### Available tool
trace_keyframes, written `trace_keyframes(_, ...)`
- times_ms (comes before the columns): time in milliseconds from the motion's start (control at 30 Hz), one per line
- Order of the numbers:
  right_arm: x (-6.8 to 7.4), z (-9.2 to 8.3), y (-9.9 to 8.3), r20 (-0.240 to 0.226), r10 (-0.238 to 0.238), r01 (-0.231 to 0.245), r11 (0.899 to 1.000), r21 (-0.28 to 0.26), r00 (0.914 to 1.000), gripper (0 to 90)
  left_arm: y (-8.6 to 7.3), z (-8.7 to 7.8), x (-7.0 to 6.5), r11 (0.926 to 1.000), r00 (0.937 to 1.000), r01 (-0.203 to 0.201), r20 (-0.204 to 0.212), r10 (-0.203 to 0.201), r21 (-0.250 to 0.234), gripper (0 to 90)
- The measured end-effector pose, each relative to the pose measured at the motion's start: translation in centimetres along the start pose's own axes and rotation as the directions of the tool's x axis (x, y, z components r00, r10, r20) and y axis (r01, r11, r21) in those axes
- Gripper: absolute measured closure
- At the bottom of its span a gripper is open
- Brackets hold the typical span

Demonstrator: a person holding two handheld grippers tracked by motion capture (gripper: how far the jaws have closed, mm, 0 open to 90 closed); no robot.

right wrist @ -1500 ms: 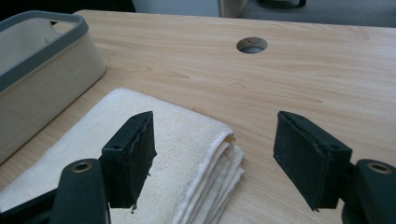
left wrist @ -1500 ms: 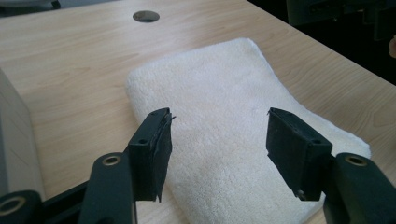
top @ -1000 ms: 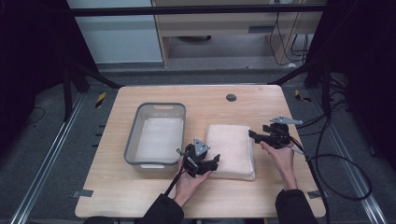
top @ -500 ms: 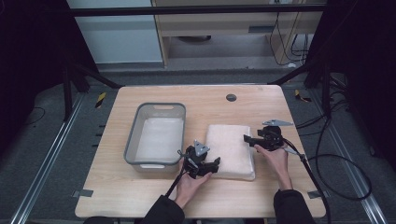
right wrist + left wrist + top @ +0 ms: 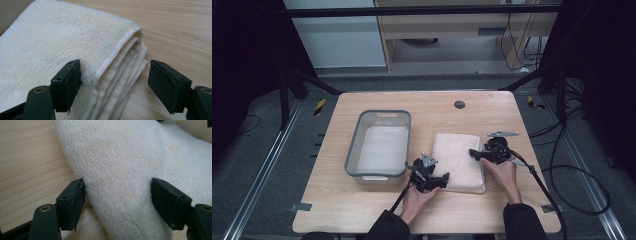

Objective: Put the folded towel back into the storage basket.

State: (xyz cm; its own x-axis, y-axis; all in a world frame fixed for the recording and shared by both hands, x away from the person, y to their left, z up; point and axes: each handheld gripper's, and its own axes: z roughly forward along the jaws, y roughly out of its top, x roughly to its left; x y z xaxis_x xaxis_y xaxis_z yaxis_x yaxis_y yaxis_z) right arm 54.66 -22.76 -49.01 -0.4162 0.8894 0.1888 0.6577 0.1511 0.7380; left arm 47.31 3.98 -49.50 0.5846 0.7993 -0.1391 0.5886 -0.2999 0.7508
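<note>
**Two open grippers at the edges of one folded towel**

Two hand-held grippers work at one wooden table [image 5: 362, 210]. The left gripper [image 5: 443, 179] sits at the towel's near left corner. Its two black jaws have just been opening and now stand wide apart, with a raised fold of the towel between them. In the left gripper view, the left jaw's pad touches the terry cloth, while the right jaw stands clear of the fold.

The right gripper [image 5: 473, 153] points at the towel's right edge. Its two jaws also stand apart. In the right gripper view they straddle the stacked edge of the towel: the left jaw lies over the top layer and the right jaw is off to the side above bare wood, with no pad pressing on the cloth.

There is one towel [image 5: 459, 161], cream-coloured and folded into a thick rectangle of several layers. It lies flat on the table, right of centre and towards the near side, between the two grippers.

Just to the left of the towel stands one grey plastic tub [image 5: 357, 150], rectangular, with something pale lying in its bottom. One small dark round spot [image 5: 459, 104] marks the far part of the tabletop. Two forearms in dark sleeves enter from the near edge, one behind each gripper.
</note>
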Motion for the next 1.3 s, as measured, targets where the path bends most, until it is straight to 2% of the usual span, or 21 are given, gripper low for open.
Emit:
trace_keyframes(133,-0.07,0.31,-0.13,-0.005,0.021,-0.02,1.0,0.02,0.9998,26.6,-0.07,0.24,0.16,0.9998,0.9998,0.016,0.013,-0.017,0.009,27.0)
trace_keyframes(267,-0.3,0.59,-0.31,-0.024,0.083,-0.082,0.996,0.038,0.9963,26.8,-0.14,0.4,0.08,0.9999,0.9999,0.012,0.009,-0.012,0.01,27.4)
trace_keyframes(333,-0.47,0.69,-0.34,-0.035,0.098,-0.097,0.994,0.044,0.9945,27.3,-0.15,0.45,0.11,0.9999,0.9999,0.013,0.011,-0.013,0.011,27.4)
trace_keyframes(567,-0.42,0.75,-0.37,-0.052,0.102,-0.1,0.994,0.047,0.9934,33.2,-0.26,0.7,0.36,0.9992,0.9988,0.038,0.031,-0.039,0.015,27.6)
trace_keyframes(600,-0.39,0.73,-0.35,-0.063,0.116,-0.113,0.992,0.051,0.9912,36.7,-0.27,0.71,0.39,0.999,0.9986,0.041,0.034,-0.042,0.016,27.6)
trace_keyframes(800,-0.37,0.72,-0.3,-0.087,0.143,-0.138,0.988,0.065,0.9859,44.0,-0.27,0.71,0.41,0.9991,0.9984,0.04,0.039,-0.041,0.017,28.4)
trace_keyframes(1067,-0.45,0.74,-0.23,-0.122,0.183,-0.174,0.981,0.086,0.9754,53.9,-0.22,0.61,0.32,0.998,0.9968,0.057,0.055,-0.058,0.026,34.5)
trace_keyframes(1300,-0.29,0.68,-0.23,-0.136,0.179,-0.17,0.982,0.079,0.9744,60.4,-0.05,0.45,0.29,0.9967,0.995,0.069,0.069,-0.072,0.044,42.5)
